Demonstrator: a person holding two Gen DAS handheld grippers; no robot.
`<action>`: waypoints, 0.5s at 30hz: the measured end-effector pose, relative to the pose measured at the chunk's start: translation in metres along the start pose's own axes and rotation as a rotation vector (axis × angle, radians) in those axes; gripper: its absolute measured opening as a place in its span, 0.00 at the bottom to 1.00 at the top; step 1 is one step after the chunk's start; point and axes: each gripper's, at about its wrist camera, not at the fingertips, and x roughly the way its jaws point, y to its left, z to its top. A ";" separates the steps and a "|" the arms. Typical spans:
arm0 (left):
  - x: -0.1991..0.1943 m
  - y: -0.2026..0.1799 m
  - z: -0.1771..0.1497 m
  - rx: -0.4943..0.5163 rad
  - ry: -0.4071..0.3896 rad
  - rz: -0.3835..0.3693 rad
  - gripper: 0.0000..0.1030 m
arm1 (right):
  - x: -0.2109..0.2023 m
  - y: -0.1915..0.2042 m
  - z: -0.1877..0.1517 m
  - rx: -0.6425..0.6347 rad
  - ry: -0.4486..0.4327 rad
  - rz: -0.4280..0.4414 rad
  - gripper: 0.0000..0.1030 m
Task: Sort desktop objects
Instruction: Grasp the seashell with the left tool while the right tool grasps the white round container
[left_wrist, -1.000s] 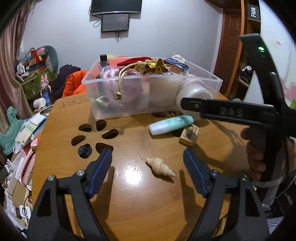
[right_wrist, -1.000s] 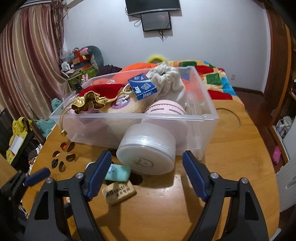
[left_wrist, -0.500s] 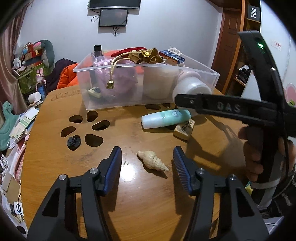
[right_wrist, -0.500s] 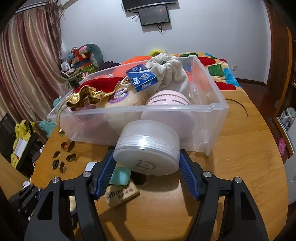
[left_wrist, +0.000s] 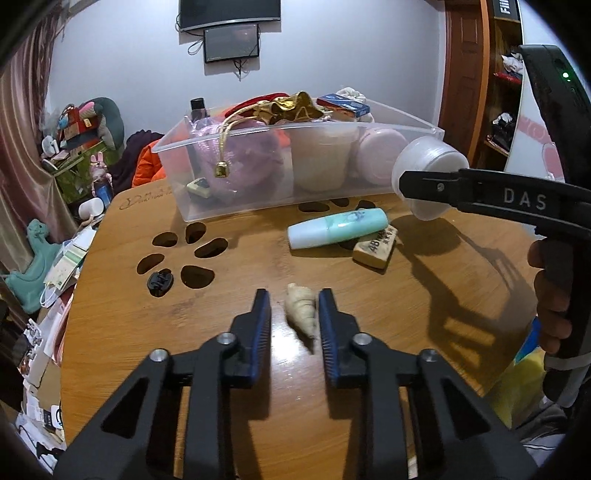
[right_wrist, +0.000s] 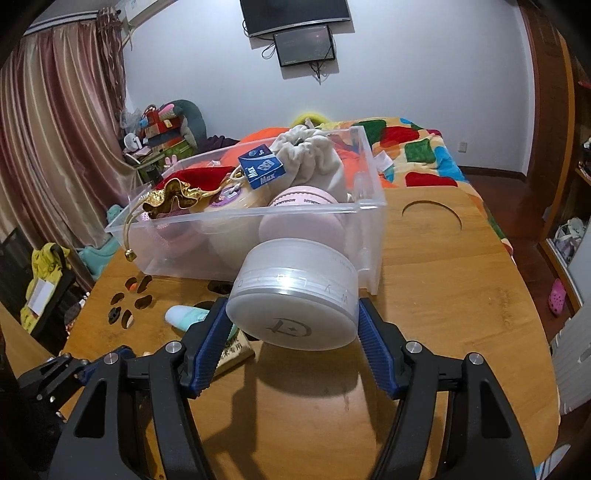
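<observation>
A cream spiral seashell (left_wrist: 301, 308) lies on the wooden table. My left gripper (left_wrist: 293, 317) has closed around it; the right pad touches it and a narrow gap shows at the left pad. My right gripper (right_wrist: 291, 325) is shut on a round white jar (right_wrist: 295, 295) and holds it off the table, in front of the clear plastic bin (right_wrist: 365, 206). The jar also shows in the left wrist view (left_wrist: 428, 177), held beside the bin (left_wrist: 406, 129). The bin holds pouches, jars and a blue box.
A mint tube (left_wrist: 338, 227) and an eraser (left_wrist: 375, 245) lie on the table near the bin. A black hair clip (left_wrist: 160, 282) sits by paw-shaped cutouts (left_wrist: 192, 254). Clutter lies beyond the table's left edge. A bed (right_wrist: 413, 147) stands behind.
My left gripper closed from wide open around the seashell. My right gripper closed on the white jar and lifted it off the table.
</observation>
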 end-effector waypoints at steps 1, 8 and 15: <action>0.000 0.000 0.001 -0.005 0.004 -0.014 0.18 | -0.002 0.000 -0.001 -0.002 -0.003 0.000 0.62; 0.002 0.001 0.004 -0.034 0.011 -0.043 0.16 | -0.014 0.003 -0.003 -0.017 -0.024 0.019 0.62; -0.006 0.002 0.011 -0.046 -0.012 -0.040 0.16 | -0.029 0.002 0.000 -0.025 -0.053 0.037 0.62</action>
